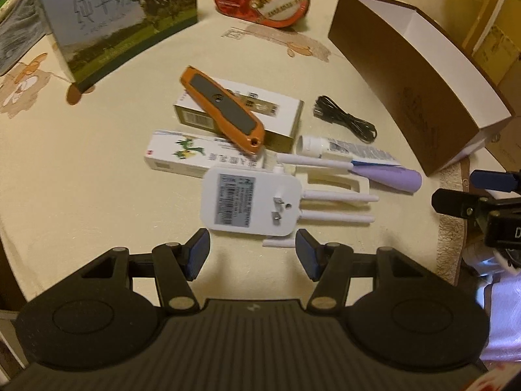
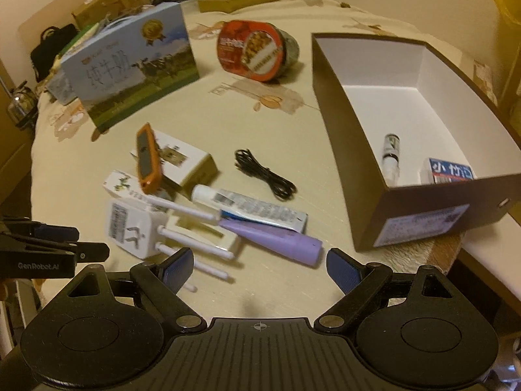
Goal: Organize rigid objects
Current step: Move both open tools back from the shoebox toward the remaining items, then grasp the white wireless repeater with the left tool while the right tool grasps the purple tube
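We hold both tongs apart and empty: left tongs (image 1: 252,254) below the glossy white plug-in router (image 1: 250,200) (four thin antennas), right tongs (image 2: 257,267) near the smooth lilac tube (image 2: 276,239) at lower centre.

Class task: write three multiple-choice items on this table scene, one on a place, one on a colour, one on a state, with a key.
1. Where does the orange knife lie?
A on the small cartons
B in the brown box
C on the bare tablecloth

2. What colour is the coiled cable?
A white
B black
C purple

3. The right hand-held gripper is
A shut on the purple tube
B shut on nothing
C open

Key: 1 A, it rests across cartons; 2 B, black against the cloth; 3 C, its pads stand apart with nothing between them.
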Available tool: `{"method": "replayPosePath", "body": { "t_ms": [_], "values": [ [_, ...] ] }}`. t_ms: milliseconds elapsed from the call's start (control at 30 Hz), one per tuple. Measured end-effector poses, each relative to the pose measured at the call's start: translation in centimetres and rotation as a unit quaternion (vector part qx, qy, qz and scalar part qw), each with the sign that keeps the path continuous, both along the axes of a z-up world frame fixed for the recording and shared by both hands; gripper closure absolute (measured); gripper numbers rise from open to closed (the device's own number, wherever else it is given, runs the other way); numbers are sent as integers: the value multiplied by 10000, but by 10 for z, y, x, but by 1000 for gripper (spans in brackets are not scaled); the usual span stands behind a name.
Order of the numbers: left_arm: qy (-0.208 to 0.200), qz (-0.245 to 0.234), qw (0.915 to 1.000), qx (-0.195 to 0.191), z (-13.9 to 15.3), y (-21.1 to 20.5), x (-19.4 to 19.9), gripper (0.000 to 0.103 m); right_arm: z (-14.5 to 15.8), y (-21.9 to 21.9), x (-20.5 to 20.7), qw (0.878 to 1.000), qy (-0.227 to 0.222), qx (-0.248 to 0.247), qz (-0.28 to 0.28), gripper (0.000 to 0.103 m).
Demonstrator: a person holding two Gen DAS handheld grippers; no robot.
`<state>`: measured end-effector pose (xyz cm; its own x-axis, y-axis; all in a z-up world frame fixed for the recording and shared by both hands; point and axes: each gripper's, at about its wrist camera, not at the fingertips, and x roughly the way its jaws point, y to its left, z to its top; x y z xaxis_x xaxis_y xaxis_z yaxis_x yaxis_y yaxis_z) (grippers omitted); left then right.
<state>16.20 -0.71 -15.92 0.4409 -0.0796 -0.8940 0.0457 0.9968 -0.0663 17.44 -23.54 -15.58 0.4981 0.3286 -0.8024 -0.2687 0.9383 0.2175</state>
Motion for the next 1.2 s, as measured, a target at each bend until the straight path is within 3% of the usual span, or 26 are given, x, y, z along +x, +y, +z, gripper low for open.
{"method": "replayPosePath", "body": {
  "t_ms": [300,667,900,1100,1200],
  "values": [
    [-36,-36,9998,166,-19,-17,13,49,-15,-13,3,9996,183,-7,-222,16],
    [-125,-48,9960,880,-44,-34,19,46,-27,-24,10,9987,315,42,-410,16],
    [-87,422,9928,1121,-46,5,15,46,-34,-22,13,9988,357,-4,-336,16],
    [48,909,9844,1503,-48,59,7,49,-41,-15,17,9993,334,-81,-151,16],
    [217,1131,9843,1341,-46,81,1,50,-48,-12,22,9995,267,-193,-18,16]
  ]
}}
